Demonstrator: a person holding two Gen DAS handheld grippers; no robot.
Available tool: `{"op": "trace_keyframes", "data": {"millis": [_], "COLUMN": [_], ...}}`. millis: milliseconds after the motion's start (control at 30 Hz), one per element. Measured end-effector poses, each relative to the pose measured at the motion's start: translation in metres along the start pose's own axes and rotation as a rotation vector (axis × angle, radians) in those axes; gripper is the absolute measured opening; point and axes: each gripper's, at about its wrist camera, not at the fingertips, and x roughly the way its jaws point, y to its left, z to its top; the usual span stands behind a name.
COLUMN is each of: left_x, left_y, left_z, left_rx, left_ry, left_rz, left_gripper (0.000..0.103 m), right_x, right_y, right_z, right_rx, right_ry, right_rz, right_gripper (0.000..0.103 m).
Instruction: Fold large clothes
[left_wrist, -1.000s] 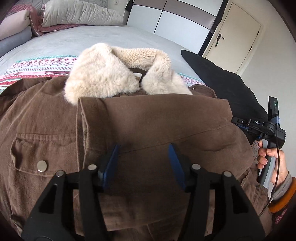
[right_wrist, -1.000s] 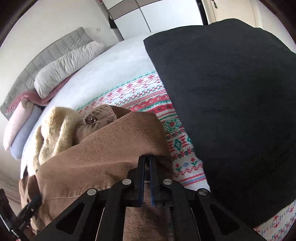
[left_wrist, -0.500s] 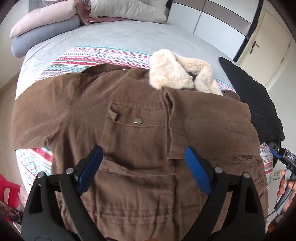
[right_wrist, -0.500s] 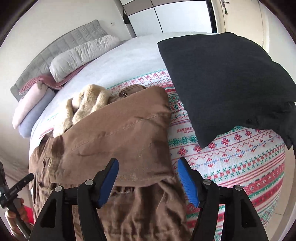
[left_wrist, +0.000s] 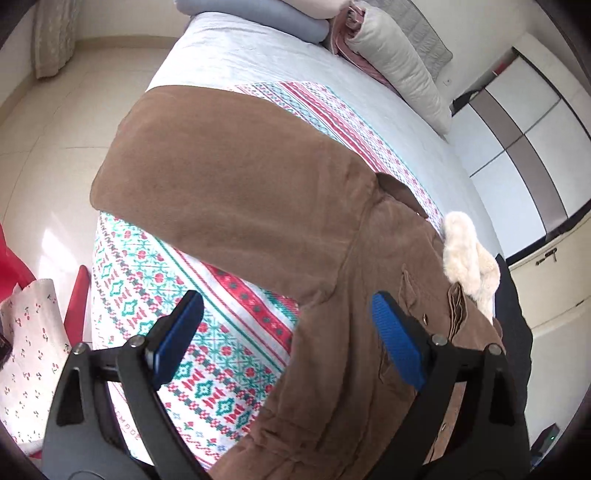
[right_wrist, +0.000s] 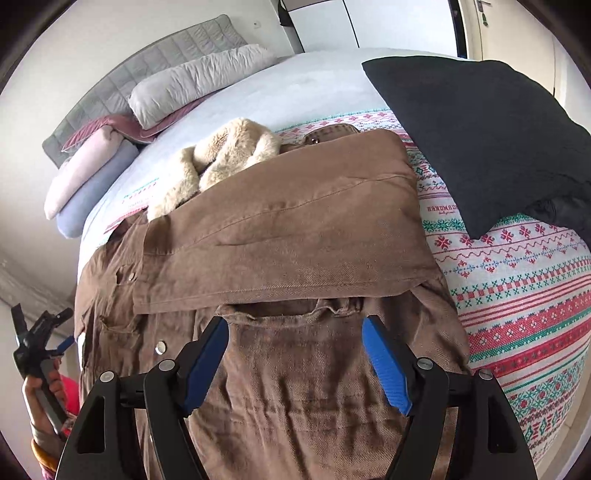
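One brown jacket (right_wrist: 303, 236), fleece collar (right_wrist: 218, 158), laid face-up on the patterned bedspread (right_wrist: 524, 295).

Right sleeve (right_wrist: 280, 229): folded across the chest, cuff end toward 9 o'clock in the right wrist view, lying flat under its own weight. Judged done.

Left sleeve (left_wrist: 236, 184): spread outward toward 10 o'clock in the left wrist view, its end reaching the bed's edge. Judged the next fold.

Right gripper (right_wrist: 295, 362): poised over the jacket's lower front at 6 o'clock; jaws have just been opening and stand apart, nothing between them, the cloth lying beneath and free.

Left gripper (left_wrist: 288, 343): jaws likewise just opened wider, apart and empty, straddling the jacket's side seam below the armpit at 6 o'clock, apparently placed to go for the spread sleeve. The hand (right_wrist: 40, 391) carrying it shows at 8 o'clock in the right wrist view.

Black cushion (right_wrist: 480, 125): at 2 o'clock, clear of the jacket.

Stacked pillows (right_wrist: 192, 81): at 11 o'clock by the headboard.

Risk, as judged: thick fabric may spring back.
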Motion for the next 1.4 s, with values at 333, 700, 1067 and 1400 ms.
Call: {"op": "trace_keyframes", "data": {"millis": [333, 700, 1067, 1400], "left_x": [0.028, 0.056, -0.044, -0.084], "left_y": [0.125, 0.189, 0.074, -0.061], "left_z": [0.04, 0.045, 0.072, 0.032], "left_rx": [-0.391, -0.64, -0.125, 0.346], "left_ry": [0.03, -0.116, -0.43, -0.411], "left_rz": [-0.073, -0.289, -0.18, -0.284], "left_gripper": [0.087, 0.026, 0.008, 0.008], "right_x": [0.008, 0.011, 0.014, 0.005], "right_y": [-0.005, 0.026, 0.038, 0.032], "right_z": [-0.001, -0.007, -0.009, -0.007], "right_rx": [0.044, -0.051, -0.078, -0.058], "right_ry": [0.015, 0.028, 0.036, 0.015], "right_rz": [-0.026, -0.007, 0.012, 0.033], "right_gripper": [0.076, 0.076, 0.076, 0.076]}}
